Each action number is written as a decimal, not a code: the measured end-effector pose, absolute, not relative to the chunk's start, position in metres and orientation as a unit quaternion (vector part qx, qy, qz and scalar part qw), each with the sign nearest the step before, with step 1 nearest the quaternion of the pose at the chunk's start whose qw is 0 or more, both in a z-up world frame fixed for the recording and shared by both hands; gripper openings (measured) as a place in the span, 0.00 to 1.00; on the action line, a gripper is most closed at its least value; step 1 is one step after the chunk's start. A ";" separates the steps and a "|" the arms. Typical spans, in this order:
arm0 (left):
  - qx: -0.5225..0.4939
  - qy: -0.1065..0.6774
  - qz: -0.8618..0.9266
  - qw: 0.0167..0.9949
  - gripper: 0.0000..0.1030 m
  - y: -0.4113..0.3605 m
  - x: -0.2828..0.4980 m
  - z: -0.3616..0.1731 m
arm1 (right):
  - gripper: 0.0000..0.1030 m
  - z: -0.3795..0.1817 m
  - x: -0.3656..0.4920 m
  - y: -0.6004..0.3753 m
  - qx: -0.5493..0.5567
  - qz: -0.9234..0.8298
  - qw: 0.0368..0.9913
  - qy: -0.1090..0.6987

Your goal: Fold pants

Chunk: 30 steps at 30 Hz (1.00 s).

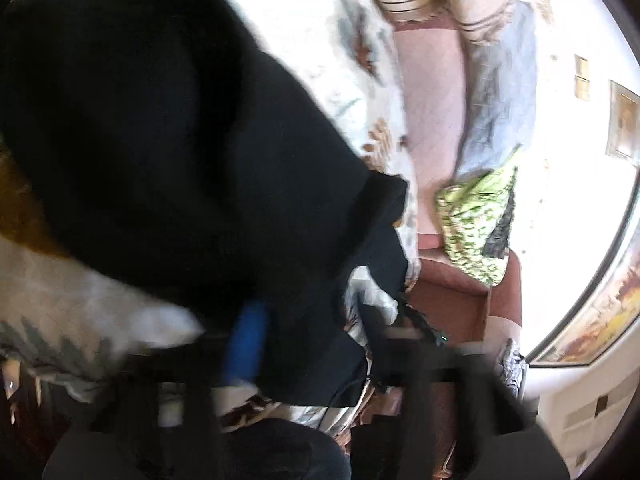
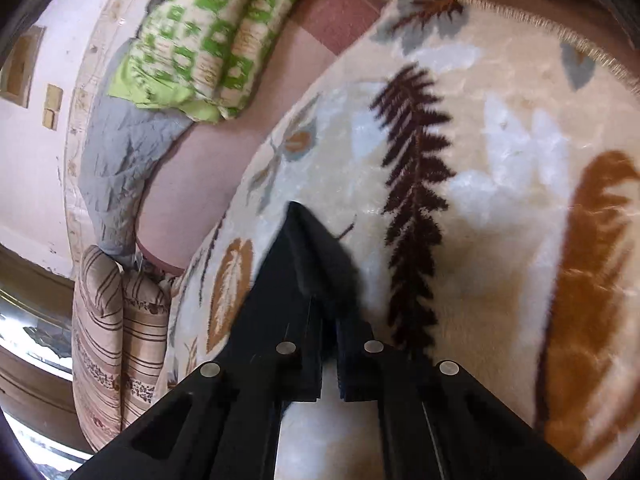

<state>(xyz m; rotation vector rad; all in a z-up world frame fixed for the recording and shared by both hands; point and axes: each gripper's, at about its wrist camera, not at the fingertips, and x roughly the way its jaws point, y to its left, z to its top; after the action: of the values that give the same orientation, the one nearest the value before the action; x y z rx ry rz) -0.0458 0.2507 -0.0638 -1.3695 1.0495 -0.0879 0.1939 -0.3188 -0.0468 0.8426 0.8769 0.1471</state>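
Note:
The black pants [image 1: 160, 152] fill most of the left wrist view, draped over a cream blanket with leaf prints [image 1: 320, 40]. My left gripper [image 1: 304, 344] is blurred at the bottom of that view, with black cloth bunched between its fingers; a blue pad [image 1: 246, 344] shows on one finger. In the right wrist view my right gripper [image 2: 316, 264] is shut, its black fingers pressed together on a small black fold of cloth [image 2: 320, 248] above the cream blanket [image 2: 500, 140].
A green-and-cream patterned bundle [image 2: 200, 40], a grey cloth [image 2: 120, 160] and striped cushions [image 2: 116, 340] lie on the pink bed surface [image 2: 200, 180] beside the blanket. A wall with pictures [image 1: 620, 124] stands behind it.

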 end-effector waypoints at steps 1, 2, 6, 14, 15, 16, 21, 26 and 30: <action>-0.609 0.462 -0.038 0.644 0.05 0.253 -0.049 -0.065 | 0.03 -0.039 0.188 -0.319 0.394 0.069 0.822 0.405; -0.614 0.458 -0.039 0.642 0.05 0.254 -0.051 -0.065 | 0.03 -0.031 0.180 -0.320 0.395 0.068 0.825 0.399; -0.620 0.441 -0.050 0.647 0.02 0.258 -0.057 -0.054 | 0.03 -0.010 0.147 -0.333 0.417 0.059 0.824 0.378; -0.607 0.380 -0.049 0.696 0.02 0.302 -0.009 -0.011 | 0.03 -0.024 0.085 -0.351 0.426 0.037 0.822 0.376; -0.603 0.374 -0.047 0.703 0.02 0.311 0.007 -0.007 | 0.03 -0.024 0.080 -0.350 0.422 0.038 0.825 0.375; -0.599 0.369 -0.039 0.710 0.02 0.317 0.020 -0.005 | 0.03 -0.021 0.075 -0.349 0.421 0.048 0.827 0.370; -0.559 0.360 0.014 0.747 0.03 0.345 0.085 -0.020 | 0.03 0.003 0.056 -0.337 0.356 0.049 0.869 0.339; -0.572 0.392 0.045 0.720 0.07 0.344 0.087 -0.059 | 0.03 -0.018 0.067 -0.343 0.356 0.020 0.855 0.376; -0.547 0.361 0.038 0.754 0.32 0.340 0.075 -0.035 | 0.04 -0.029 0.072 -0.347 0.365 0.007 0.850 0.380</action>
<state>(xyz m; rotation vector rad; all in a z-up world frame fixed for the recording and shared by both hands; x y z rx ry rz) 0.0754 0.3396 -0.0349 -1.1930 0.7882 0.0839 0.0720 -0.3474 -0.0295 0.7684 0.7999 0.0148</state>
